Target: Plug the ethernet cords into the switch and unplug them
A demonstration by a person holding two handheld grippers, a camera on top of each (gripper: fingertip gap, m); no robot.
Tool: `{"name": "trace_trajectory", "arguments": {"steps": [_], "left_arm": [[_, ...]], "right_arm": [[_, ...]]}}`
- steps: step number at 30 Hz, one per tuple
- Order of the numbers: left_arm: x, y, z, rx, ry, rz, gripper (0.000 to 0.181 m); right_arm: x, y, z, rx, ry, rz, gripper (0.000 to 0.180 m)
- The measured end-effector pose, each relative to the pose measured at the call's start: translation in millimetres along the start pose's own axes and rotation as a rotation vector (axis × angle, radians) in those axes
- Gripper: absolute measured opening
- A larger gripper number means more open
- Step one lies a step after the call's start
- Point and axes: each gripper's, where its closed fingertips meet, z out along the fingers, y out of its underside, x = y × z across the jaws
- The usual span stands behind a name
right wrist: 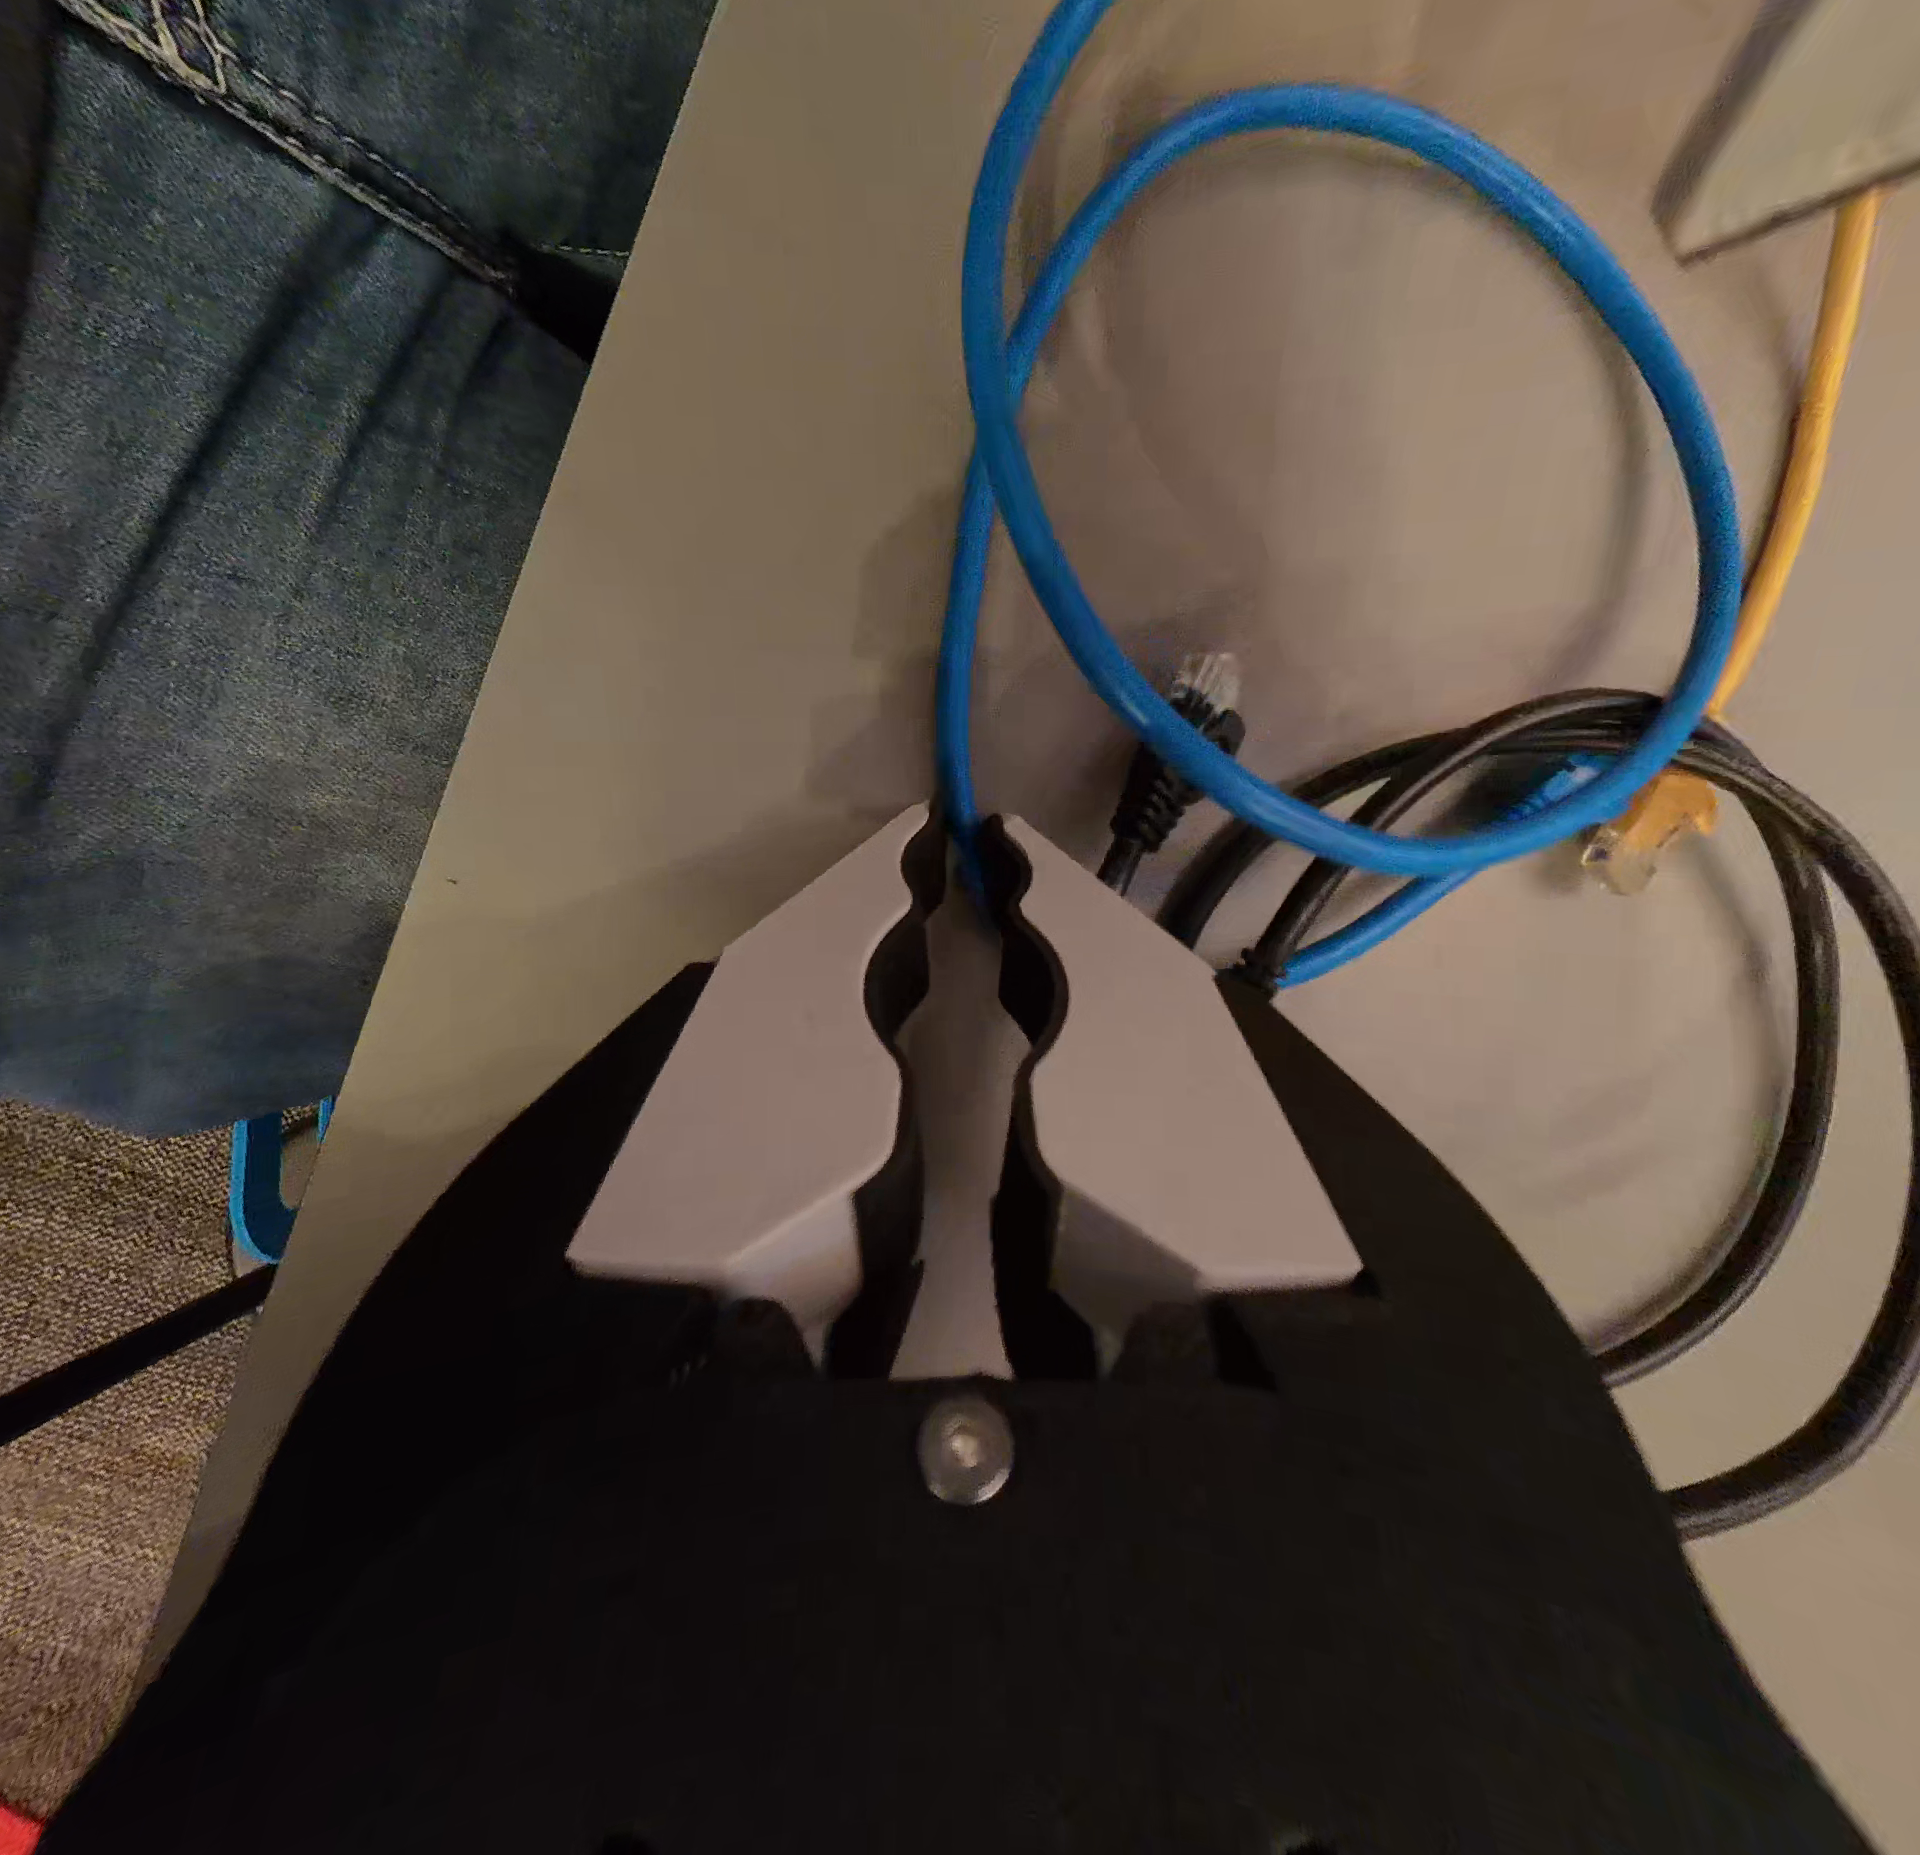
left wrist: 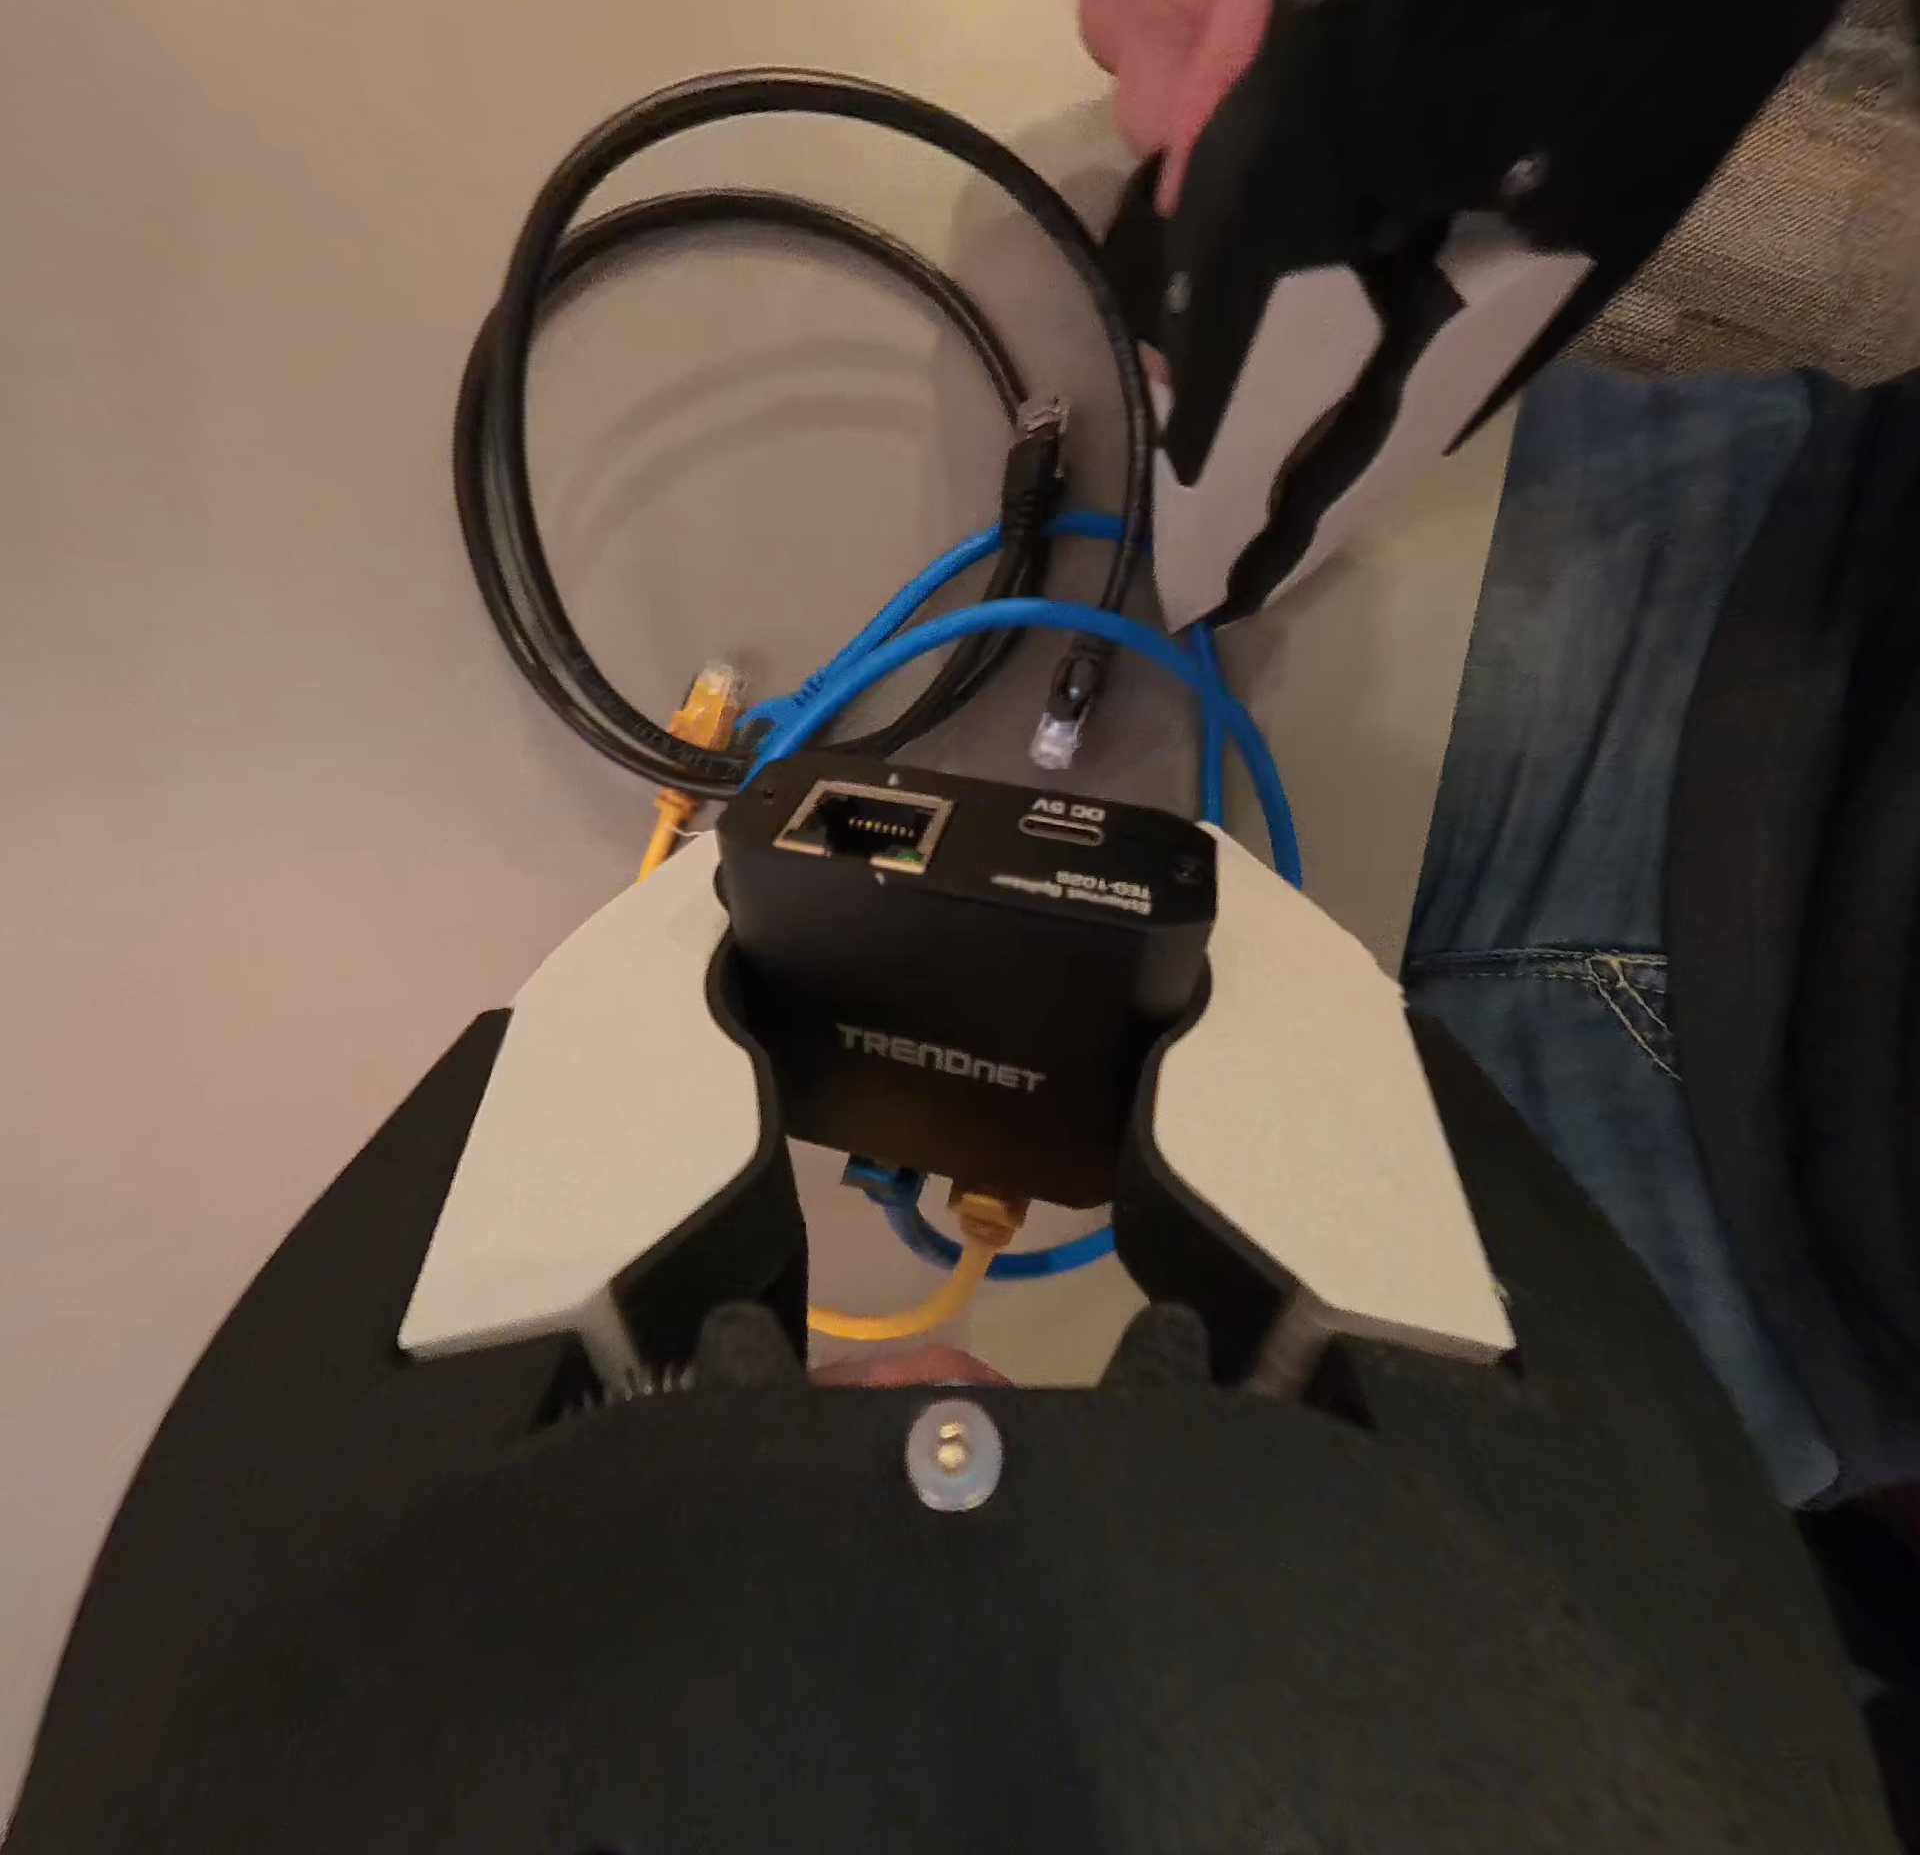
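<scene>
Pinching the blue cord [right wrist: 1351, 849] mid-run just beyond the switch [left wrist: 966, 974], which the left gripper [left wrist: 961, 932] clamps above the tabletop [left wrist: 260, 455], the right gripper [right wrist: 966, 860] risks yanking its seated plug or dragging the looped black cord [left wrist: 540, 600] along.

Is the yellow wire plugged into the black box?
In. Its yellow plug sits in the black box's near end, beside a blue one. The far socket is empty.

The left hand-held gripper [left wrist: 961, 932] is clamped wide, while the right hand-held gripper [right wrist: 964, 849] is pinched nearly closed.
</scene>
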Motion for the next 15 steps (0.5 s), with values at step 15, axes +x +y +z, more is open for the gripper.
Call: {"name": "trace_trajectory", "arguments": {"steps": [15], "left_arm": [[-46,-26,9,0.079,-0.050,-0.092,0.074]], "right_arm": [[-5,3,-4,0.062,0.019,0.065,0.004]]}}
